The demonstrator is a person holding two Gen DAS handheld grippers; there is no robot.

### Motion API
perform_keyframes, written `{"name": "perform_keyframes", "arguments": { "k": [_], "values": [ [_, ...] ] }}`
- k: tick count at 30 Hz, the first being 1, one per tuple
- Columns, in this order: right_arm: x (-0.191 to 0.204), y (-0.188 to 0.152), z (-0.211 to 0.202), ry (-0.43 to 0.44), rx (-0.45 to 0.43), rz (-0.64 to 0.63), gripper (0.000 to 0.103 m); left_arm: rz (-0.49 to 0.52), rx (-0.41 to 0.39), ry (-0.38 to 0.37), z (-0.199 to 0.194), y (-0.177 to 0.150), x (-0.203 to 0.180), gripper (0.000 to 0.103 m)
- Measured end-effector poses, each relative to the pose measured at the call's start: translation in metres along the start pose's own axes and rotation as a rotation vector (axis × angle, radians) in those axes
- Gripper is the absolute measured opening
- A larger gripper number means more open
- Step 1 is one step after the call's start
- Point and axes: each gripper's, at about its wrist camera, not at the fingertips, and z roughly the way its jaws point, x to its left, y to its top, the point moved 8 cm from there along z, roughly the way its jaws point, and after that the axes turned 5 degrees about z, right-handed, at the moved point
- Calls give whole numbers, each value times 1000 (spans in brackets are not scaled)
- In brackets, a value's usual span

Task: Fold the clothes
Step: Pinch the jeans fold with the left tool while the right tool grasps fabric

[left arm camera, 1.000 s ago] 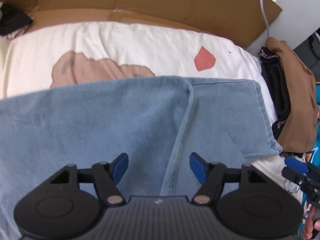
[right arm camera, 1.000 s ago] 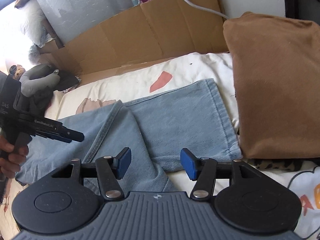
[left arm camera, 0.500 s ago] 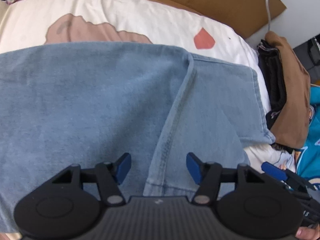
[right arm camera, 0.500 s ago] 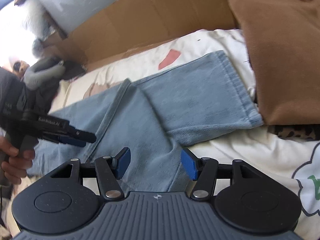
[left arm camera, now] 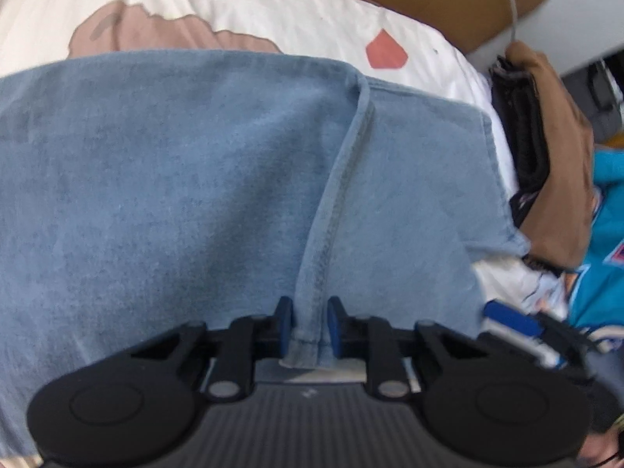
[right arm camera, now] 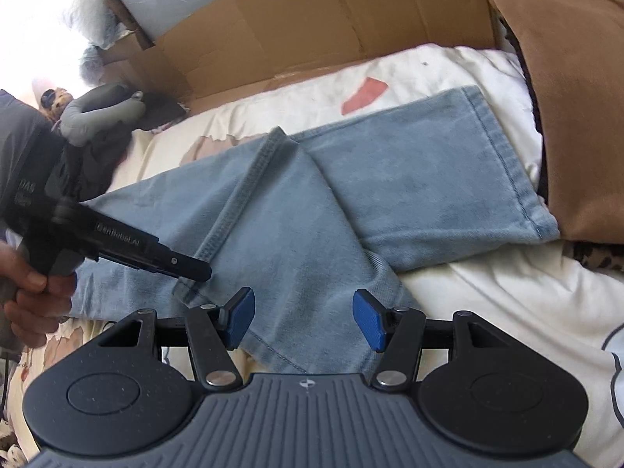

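One pair of light blue jeans (left arm camera: 195,195) lies across the frame's middle on a bed (right arm camera: 487,292), its edges cut off. Left gripper (left arm camera: 308,325) fingers pinch a hem seam; right gripper (right arm camera: 303,318) fingers are spread above denim.

printed bedsheet (right arm camera: 487,292), jeans (right arm camera: 304,210), brown garment (right arm camera: 577,97)

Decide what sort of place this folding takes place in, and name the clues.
Probably a bedroom at home: the jeans lie on a printed bedsheet, folded clothes are stacked alongside, and flattened cardboard leans behind.
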Motion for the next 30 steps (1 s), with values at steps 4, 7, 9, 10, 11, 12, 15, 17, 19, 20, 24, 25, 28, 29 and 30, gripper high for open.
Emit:
{"name": "perform_keyframes", "arguments": {
  "k": [4,7,9,10,11,12,15,17,19,20,24,25,28,29,30],
  "values": [
    [12,2,3,24,-13,-45,63,51,-34,-59,-13,12,-21,9],
    [24,2,6,44,-7,-79,63,77,-40,-67,-16,15,-30,8],
    [32,1,8,59,-6,-100,63,59,-39,-83,-16,17,-32,6],
    [36,0,9,69,-6,-108,63,55,-39,-89,-17,18,-33,6],
    [40,-1,10,76,-6,-118,63,57,-40,-91,-17,19,-34,6],
    [45,-2,11,82,-5,-131,63,57,-40,-93,-17,20,-35,6],
    [59,-7,20,104,6,-167,63,35,-37,-104,-15,20,-38,5],
    [67,-11,29,99,2,-166,63,20,-39,-116,-15,21,-41,5],
    [74,-18,41,70,4,-179,63,8,-43,-129,-16,22,-45,4],
    [77,-20,45,55,5,-196,63,2,-46,-135,-17,23,-46,4],
    [81,-18,49,2,-47,-259,58,2,-69,-144,-23,31,-51,4],
    [80,-15,47,-7,-65,-270,51,11,-84,-139,-27,35,-51,4],
    [72,-4,40,-43,-95,-285,8,39,-128,-123,-38,47,-51,5],
    [67,1,36,-51,-106,-280,8,49,-143,-117,-42,51,-51,6],
    [62,7,32,-60,-116,-274,6,58,-158,-112,-45,55,-51,7]
  ]
}}
